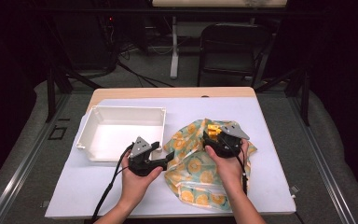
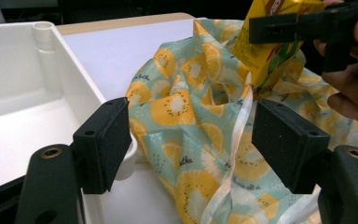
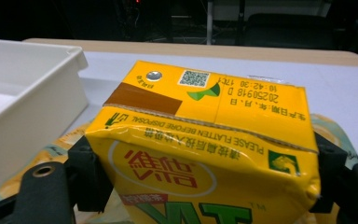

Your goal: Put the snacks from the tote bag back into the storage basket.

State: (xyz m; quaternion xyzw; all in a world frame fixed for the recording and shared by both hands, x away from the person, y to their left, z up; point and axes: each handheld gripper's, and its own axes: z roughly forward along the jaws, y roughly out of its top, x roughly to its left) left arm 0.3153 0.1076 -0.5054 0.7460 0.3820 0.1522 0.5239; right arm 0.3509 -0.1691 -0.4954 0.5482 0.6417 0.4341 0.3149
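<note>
the right gripper (image 1: 213, 135) is pinching the yellow juice carton (image 3: 200, 154) by its sides and has it up above the fruit-print bag (image 1: 196, 165), so the lift out looks done and the drop into the white tray (image 1: 91, 126) is likely what's left. the left gripper (image 2: 200, 140) sits spread wide at the bag's edge, gripping nothing. the carton's lower half is cut off, and whether more sits inside the bag i can't tell.

Yellow drink carton (image 3: 205, 154) with red lettering and a brown patch; teal bag (image 1: 200, 172) patterned with orange-yellow fruit slices; white tray (image 1: 121, 112); black grippers; white bench (image 1: 270, 121) cover.
</note>
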